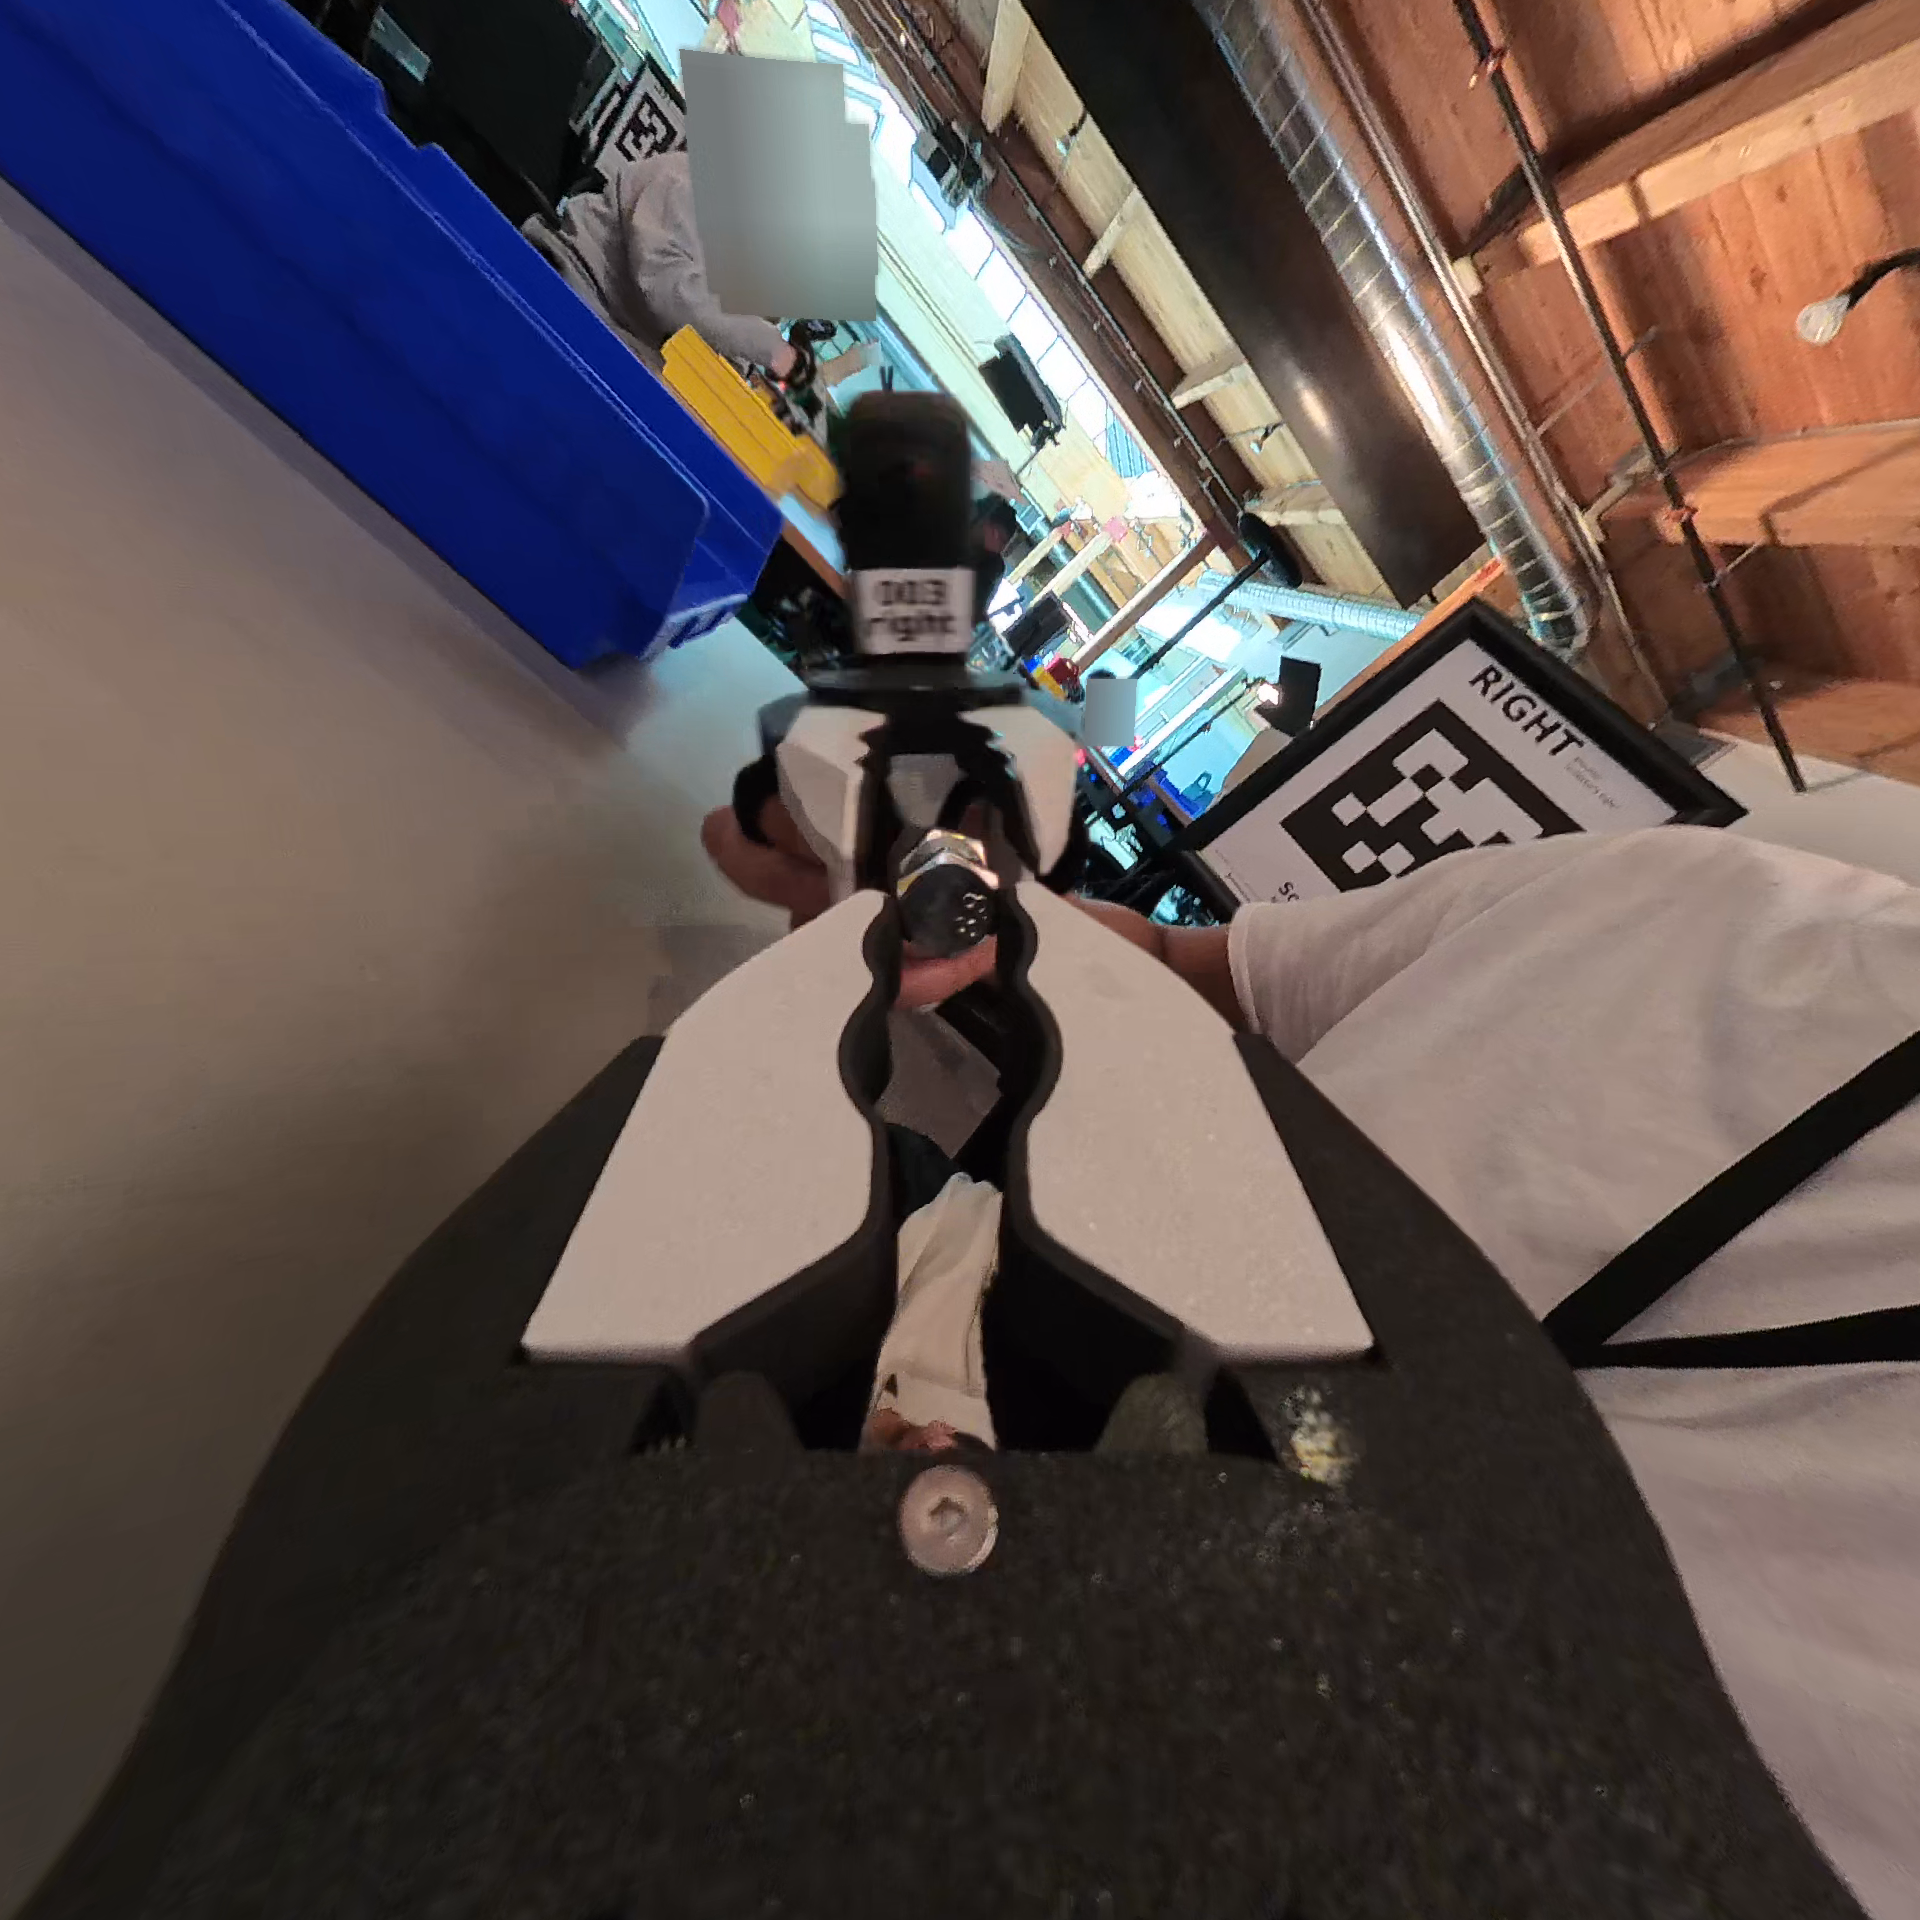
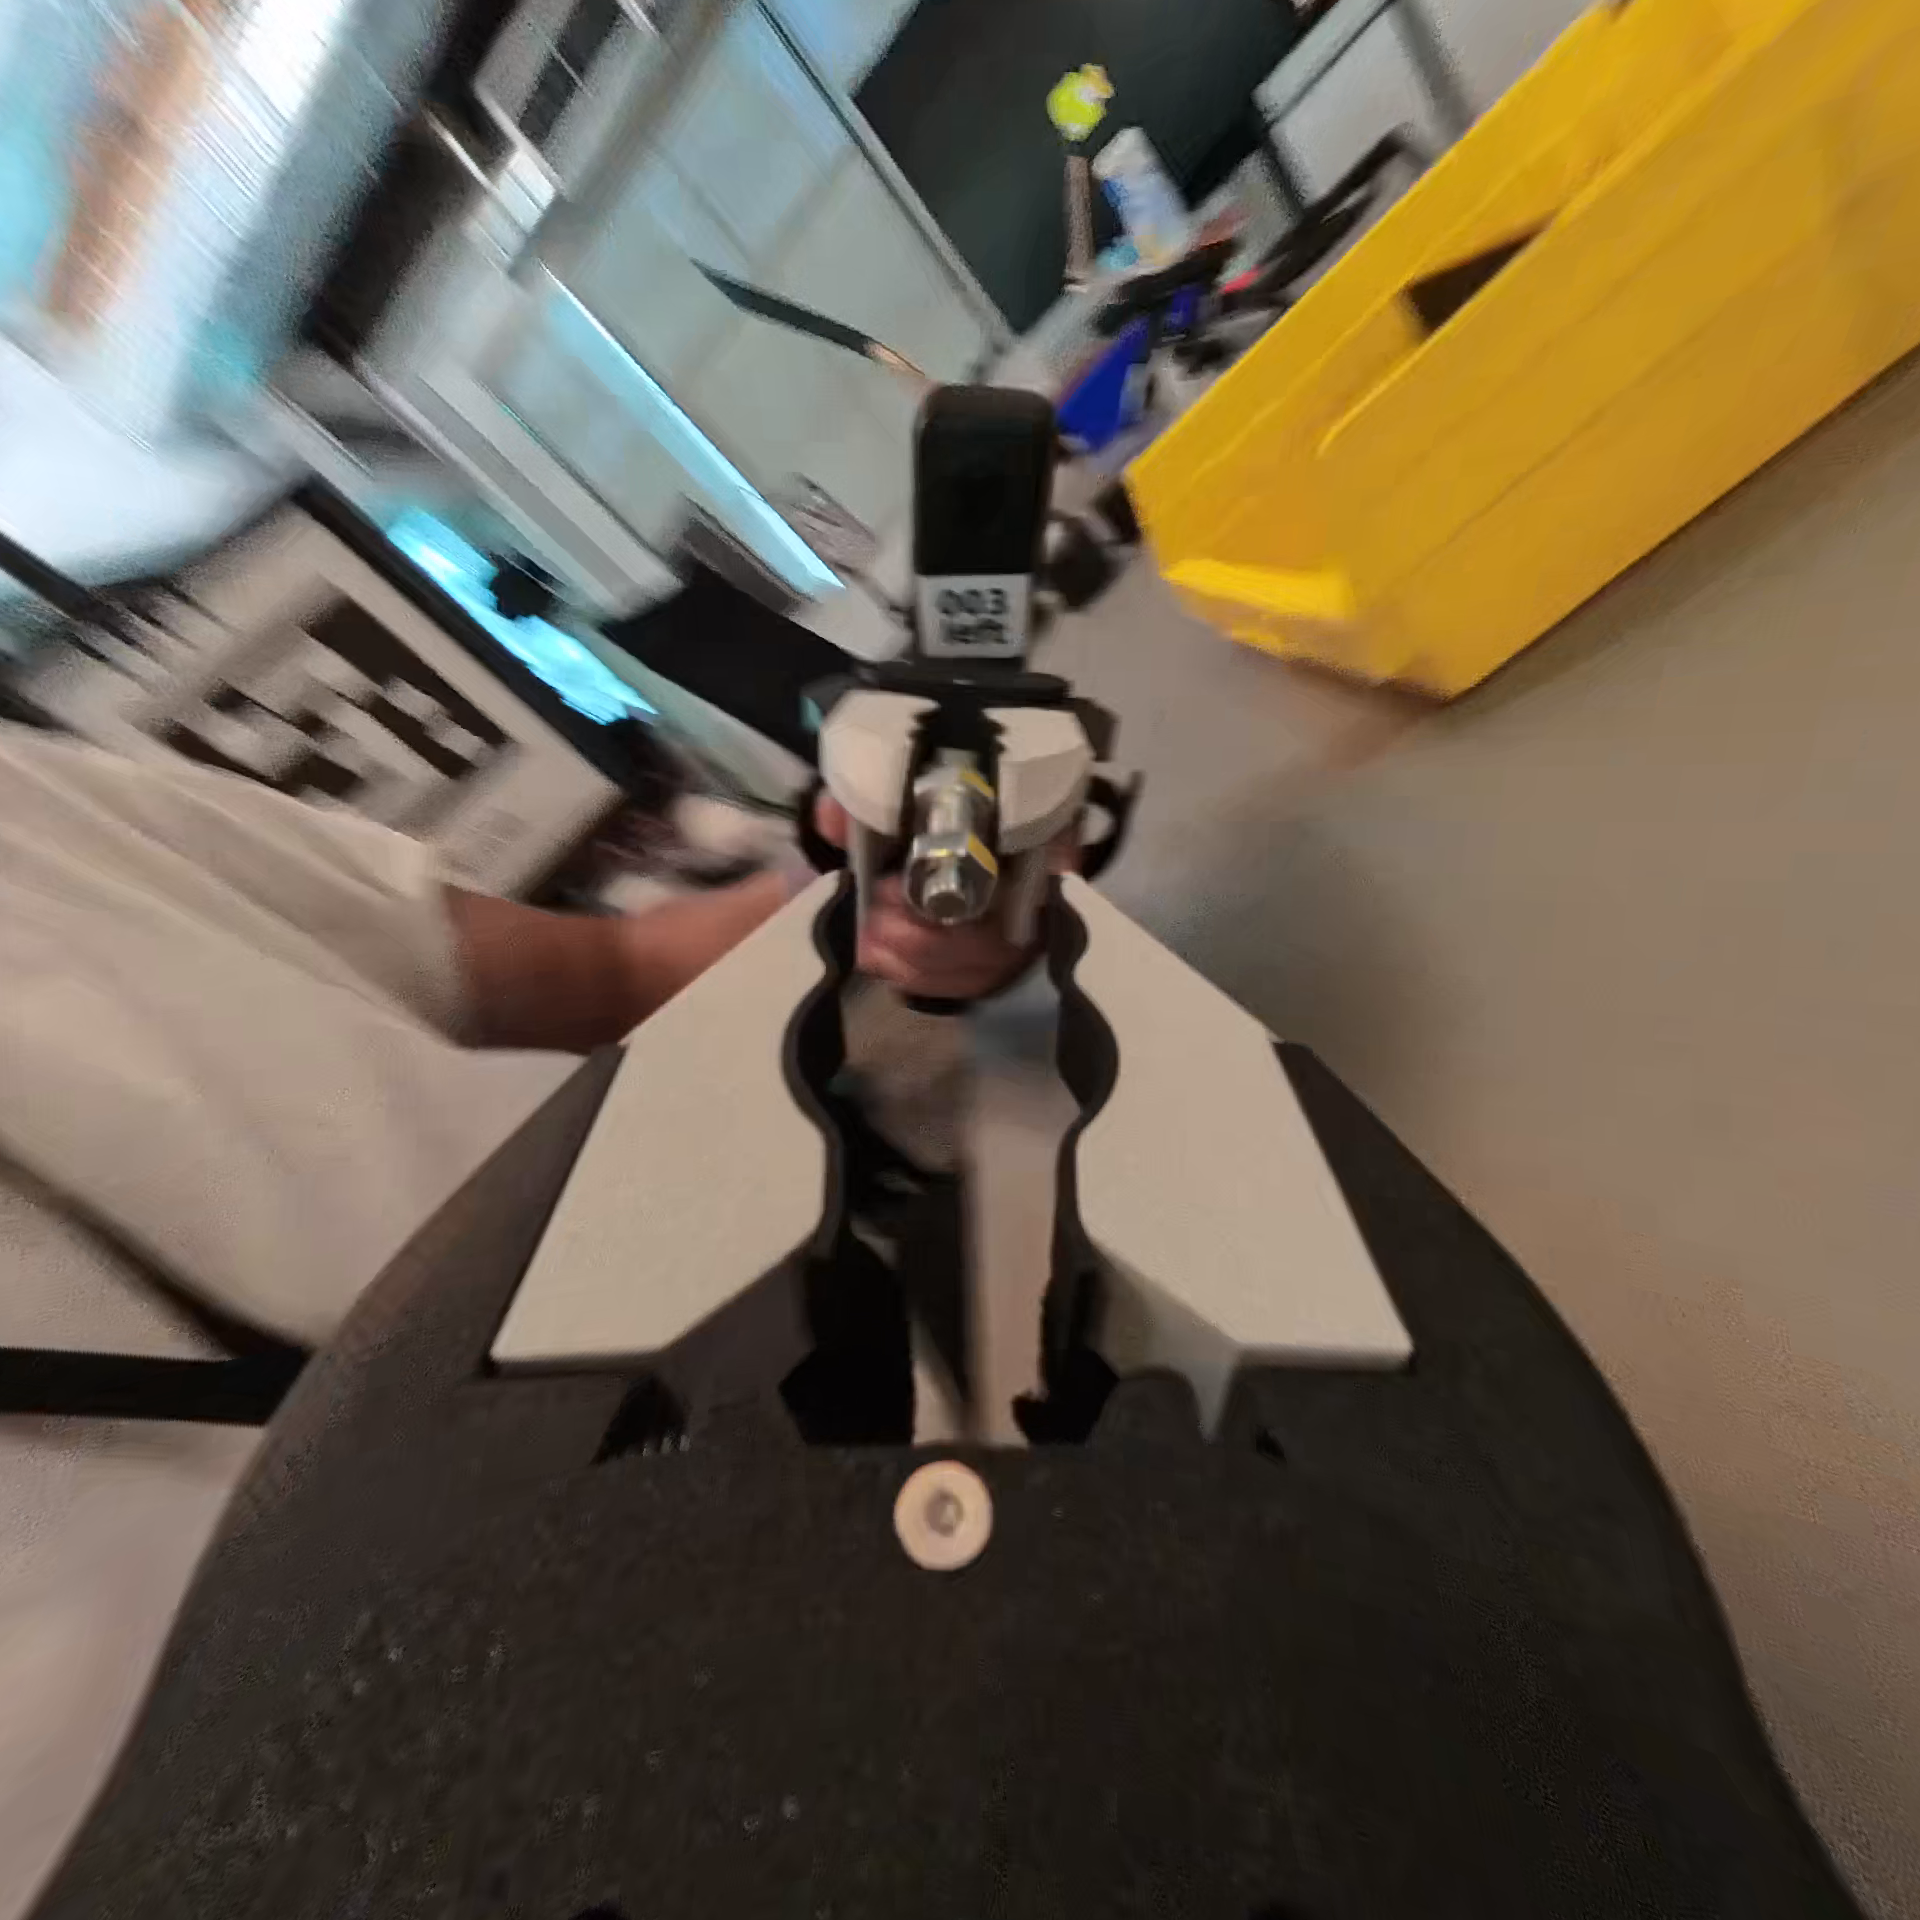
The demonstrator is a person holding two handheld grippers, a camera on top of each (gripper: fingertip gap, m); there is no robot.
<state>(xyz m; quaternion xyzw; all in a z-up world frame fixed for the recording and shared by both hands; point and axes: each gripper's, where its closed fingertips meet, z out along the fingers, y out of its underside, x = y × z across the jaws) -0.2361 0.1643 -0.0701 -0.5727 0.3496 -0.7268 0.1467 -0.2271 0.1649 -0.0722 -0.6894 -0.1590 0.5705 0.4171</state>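
Steel and hex-headed, the bolt [image 1: 948, 916] lies in the air between the two tongs, which face each other nose to nose above the beige desk [image 2: 1558, 987], with a yellow bin [image 2: 1558, 364] and a blue bin [image 1: 364, 312] off to the sides. The left tongs [image 1: 954, 914] look closed on the head end. The right tongs [image 2: 951, 904] sit about the threaded end and its yellow-marked nut [image 2: 961, 857], and whether they pinch it I cannot tell. To handle this well, I judge, keep both tongs on one straight line with the bolt, grip the head firmly so that it cannot spin, and make any turn slow and square.
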